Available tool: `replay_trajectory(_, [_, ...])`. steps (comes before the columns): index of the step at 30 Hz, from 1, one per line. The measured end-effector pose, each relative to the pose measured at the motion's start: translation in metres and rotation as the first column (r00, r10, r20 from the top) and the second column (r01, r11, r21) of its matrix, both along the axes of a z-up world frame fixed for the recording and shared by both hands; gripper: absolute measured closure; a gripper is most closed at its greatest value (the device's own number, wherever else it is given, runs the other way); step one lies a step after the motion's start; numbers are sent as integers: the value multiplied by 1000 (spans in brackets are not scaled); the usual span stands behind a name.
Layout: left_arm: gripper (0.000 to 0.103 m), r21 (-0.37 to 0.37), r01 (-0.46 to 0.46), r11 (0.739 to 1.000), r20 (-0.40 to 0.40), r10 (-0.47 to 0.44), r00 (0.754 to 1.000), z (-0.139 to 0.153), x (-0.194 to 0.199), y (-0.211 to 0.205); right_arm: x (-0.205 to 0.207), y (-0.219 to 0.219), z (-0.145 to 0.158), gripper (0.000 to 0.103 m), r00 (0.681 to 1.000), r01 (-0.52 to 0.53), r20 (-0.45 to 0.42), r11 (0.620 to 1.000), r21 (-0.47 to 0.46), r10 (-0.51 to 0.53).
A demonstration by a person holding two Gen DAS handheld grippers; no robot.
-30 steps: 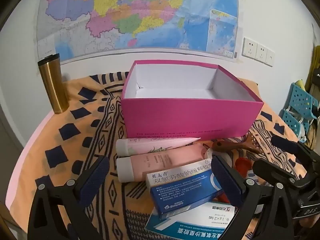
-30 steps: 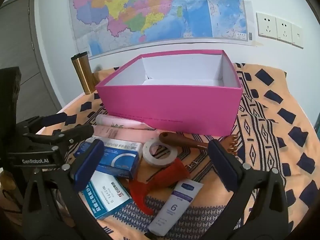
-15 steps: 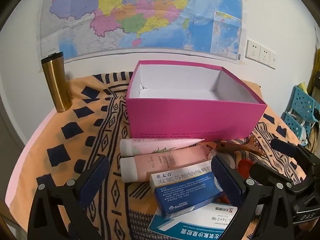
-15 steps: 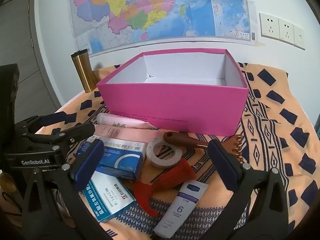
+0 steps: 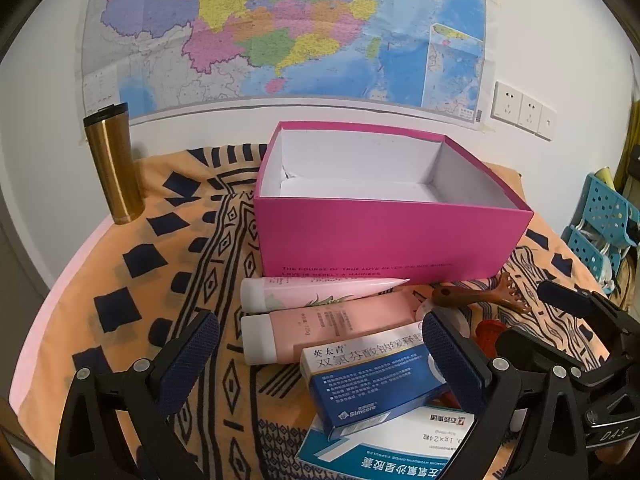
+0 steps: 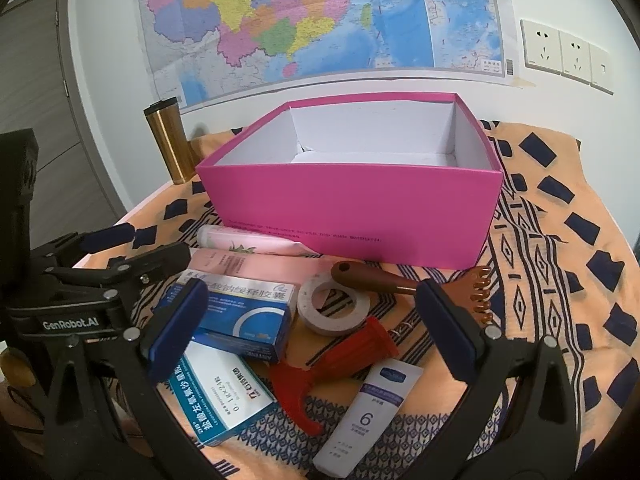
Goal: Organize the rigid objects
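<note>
Left wrist view – left gripper (image 5: 318, 360) hides tape roll (image 5: 424, 309).

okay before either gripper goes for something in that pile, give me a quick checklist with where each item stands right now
1. Pink box open, inside looks bare: ok.
2. Left gripper jaws wide, nothing held: ok.
3. Right gripper jaws wide, nothing held: ok.
4. Blue medicine box lies on top of the teal-and-white box, free to lift: ok.
5. Red tool free of the tape roll: cannot tell.
6. Grippers crowd each other over the pile: not ok.
</note>
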State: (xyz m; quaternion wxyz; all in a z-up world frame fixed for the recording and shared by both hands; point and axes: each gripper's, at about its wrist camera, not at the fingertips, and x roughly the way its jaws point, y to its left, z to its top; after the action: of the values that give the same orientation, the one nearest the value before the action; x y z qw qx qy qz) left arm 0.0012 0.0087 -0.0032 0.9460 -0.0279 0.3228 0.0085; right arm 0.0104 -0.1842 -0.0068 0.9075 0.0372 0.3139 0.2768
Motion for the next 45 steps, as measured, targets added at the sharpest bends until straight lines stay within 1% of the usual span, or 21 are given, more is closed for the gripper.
replay_trajectory(21, [0, -5, -1, 1000, -4, 1, 1000, -3, -2, 0, 2, 1, -5, 0, 999, -25, -33, 1000, 17, 25])
replay_trajectory(28, [0, -17, 0, 1000, -19, 0, 1000, -7, 3, 3, 7, 4, -9, 0, 997, -47, -66, 998, 31, 49])
replay_trajectory(35, [0, -55, 13, 998, -66, -17, 998, -19, 7, 14, 14, 7, -17, 1, 991, -74, -108, 997, 33, 78])
replay_trajectory(37, [1, -68, 17, 998, -78, -22, 997, -22, 8, 18, 16, 10, -19, 4, 988, -90, -123, 995, 34, 94])
replay_trajectory(40, [3, -91, 37, 995, -95, -46, 994, -27, 9, 21, 19, 16, -24, 14, 980, -125, -151, 991, 43, 130])
replay_trajectory(41, [5, -94, 44, 995, -101, -54, 993, -28, 9, 22, 20, 18, -26, 17, 976, -138, -162, 989, 48, 144])
replay_trajectory(43, [9, -104, 68, 992, -114, -80, 990, -32, 9, 22, 22, 21, -28, 19, 969, -158, -183, 986, 57, 166])
replay_trajectory(44, [10, -109, 81, 991, -121, -94, 988, -33, 9, 22, 23, 23, -30, 22, 965, -169, -193, 983, 64, 179])
replay_trajectory(45, [14, -116, 94, 989, -127, -109, 986, -35, 8, 22, 23, 25, -31, 24, 960, -184, -200, 981, 69, 194])
